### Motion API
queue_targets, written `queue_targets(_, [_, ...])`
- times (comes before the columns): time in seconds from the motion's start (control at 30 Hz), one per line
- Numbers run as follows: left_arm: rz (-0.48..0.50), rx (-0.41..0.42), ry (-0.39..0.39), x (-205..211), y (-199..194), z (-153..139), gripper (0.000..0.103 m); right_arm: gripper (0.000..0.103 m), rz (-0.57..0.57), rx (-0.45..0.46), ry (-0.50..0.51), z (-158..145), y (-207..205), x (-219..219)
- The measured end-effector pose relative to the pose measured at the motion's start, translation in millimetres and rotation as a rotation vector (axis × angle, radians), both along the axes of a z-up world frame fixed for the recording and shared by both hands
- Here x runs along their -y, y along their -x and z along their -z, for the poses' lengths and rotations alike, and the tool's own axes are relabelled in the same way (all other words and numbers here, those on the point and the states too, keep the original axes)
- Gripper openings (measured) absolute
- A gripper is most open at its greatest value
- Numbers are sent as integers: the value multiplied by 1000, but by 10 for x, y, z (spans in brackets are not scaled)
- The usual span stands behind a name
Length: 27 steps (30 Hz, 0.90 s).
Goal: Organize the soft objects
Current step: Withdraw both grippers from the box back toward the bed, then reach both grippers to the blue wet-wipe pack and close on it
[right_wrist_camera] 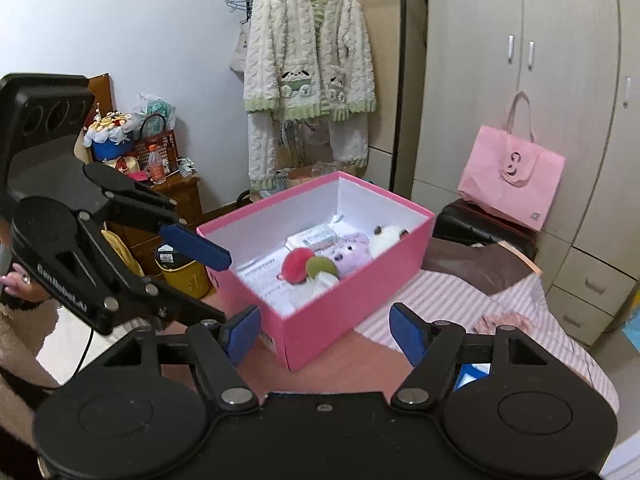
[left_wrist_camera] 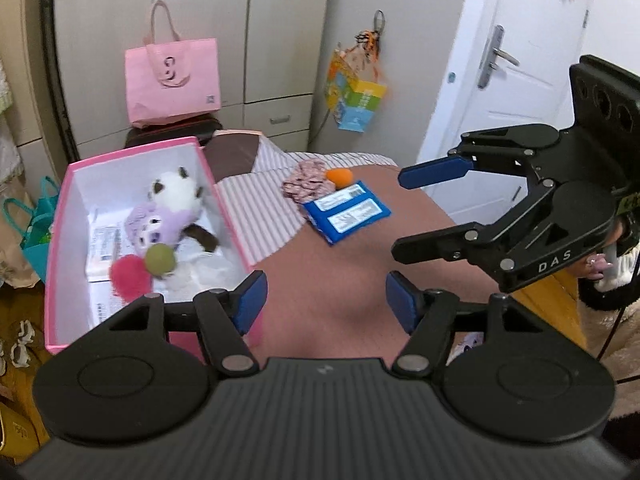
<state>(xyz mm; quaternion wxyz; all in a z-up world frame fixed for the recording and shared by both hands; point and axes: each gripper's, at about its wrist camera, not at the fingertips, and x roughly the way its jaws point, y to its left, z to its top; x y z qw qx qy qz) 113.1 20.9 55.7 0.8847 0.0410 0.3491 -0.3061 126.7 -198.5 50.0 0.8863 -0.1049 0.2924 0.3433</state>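
An open pink box stands on the brown table top. It holds a white panda plush, a purple plush, a green ball and a pink pompom. Right of the box lie an orange ball, a floral fabric piece and a blue packet. My left gripper hovers open by the box's near corner, holding nothing. My right gripper is open too, above the table right of the packet.
A striped cloth covers the table behind the box. A pink tote bag sits on a dark suitcase by the wardrobe. A white door stands at right. A fleece garment hangs behind; a yellow bin stands on the floor.
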Motion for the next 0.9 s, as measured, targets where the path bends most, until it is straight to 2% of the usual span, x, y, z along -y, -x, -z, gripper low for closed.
queue_targets(0.27, [94, -25, -86, 509, -45, 48, 66, 76, 88, -11, -39, 125, 262, 567])
queue_targets(0.4, [99, -49, -44, 702, -123, 137, 66, 76, 136, 31, -28, 201, 395, 740])
queue_targets(0.53, [90, -74, -31, 916, -255, 335, 66, 76, 177, 41, -58, 338, 351, 933])
queue_targets(0.7, [20, -111, 16, 1016, -559, 554, 66, 76, 218, 202, -6, 561, 187, 984])
queue_targets(0.8, [-31, -68, 49, 1042, -674, 604, 66, 77, 217, 221, -13, 685, -4, 1011])
queue_targets(0.9, [-95, 6, 30, 1082, -768, 621, 66, 77, 227, 207, -24, 825, -229, 1055])
